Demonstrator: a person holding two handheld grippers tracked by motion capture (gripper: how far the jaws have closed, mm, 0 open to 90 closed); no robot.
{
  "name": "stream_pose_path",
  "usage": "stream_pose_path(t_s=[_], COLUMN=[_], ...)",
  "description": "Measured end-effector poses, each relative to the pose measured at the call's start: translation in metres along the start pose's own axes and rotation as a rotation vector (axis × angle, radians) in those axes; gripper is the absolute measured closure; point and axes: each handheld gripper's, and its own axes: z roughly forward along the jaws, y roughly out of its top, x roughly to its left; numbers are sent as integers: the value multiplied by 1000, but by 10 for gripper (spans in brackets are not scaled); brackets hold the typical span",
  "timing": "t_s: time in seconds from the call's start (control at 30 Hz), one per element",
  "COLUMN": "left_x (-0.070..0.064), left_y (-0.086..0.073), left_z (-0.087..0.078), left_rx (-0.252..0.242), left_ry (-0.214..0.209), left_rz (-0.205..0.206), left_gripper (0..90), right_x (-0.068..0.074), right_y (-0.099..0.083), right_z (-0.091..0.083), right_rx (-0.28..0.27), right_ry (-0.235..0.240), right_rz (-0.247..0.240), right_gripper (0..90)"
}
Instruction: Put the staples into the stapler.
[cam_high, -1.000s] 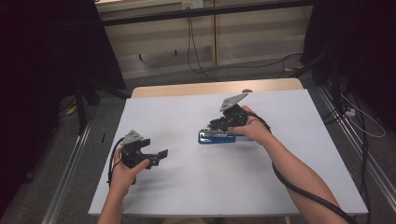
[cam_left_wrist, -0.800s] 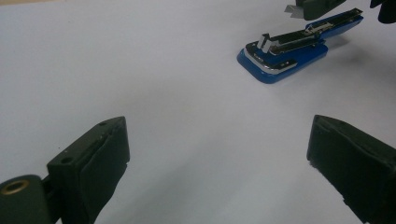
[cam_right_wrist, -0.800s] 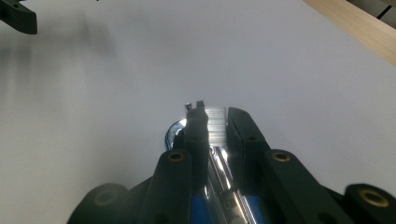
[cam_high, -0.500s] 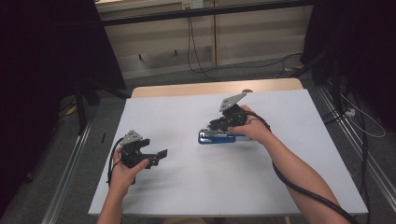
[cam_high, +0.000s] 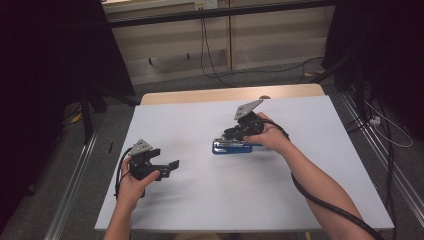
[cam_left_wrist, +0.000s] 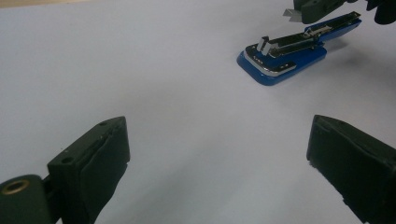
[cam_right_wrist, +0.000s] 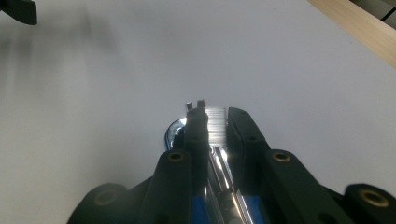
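The right gripper (cam_high: 234, 134) pinches the metal arm of the blue stapler (cam_high: 231, 147), which lies directly beneath it on the white table (cam_high: 210, 200). The left gripper (cam_high: 170, 167), jaws spread wide, hovers well apart, facing the stapler.

Right tool (cam_high: 235, 134) on blue stapler (cam_high: 231, 147); left tool (cam_high: 169, 166) apart.

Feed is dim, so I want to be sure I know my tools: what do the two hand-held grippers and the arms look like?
Both are black. The left hand-held gripper and right hand-held gripper each carry a grey three-cornered plate on top and trail a black cable. The jaws are blocky, with brass-coloured pivot rivets. The forearms are bare, with no sleeves in view.
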Motion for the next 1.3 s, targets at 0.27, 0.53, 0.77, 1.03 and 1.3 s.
stream_pose_path(t_s=[0.27, 0.53, 0.77, 1.03, 1.3], left_x=[0, 1, 1, 1, -1], left_y=[0, 0, 0, -1, -1], left_z=[0, 0, 0, 0, 0], left_rx=[0, 1, -5, 4, 4], left_ry=[1, 1, 1, 3, 1], left_rz=[-6, -5, -11, -6, -7], left_gripper=[61, 62, 62, 62, 62], right_x=[0, 0, 2, 2, 1], right_y=[1, -2, 1, 0, 3], right_z=[5, 10, 13, 15, 15], right_rx=[9, 20, 19, 19, 16], right_ry=[15, 25, 40, 38, 45], right_rz=[-11, -25, -50, -66, -76], right_gripper=[793, 793, 793, 793, 793])
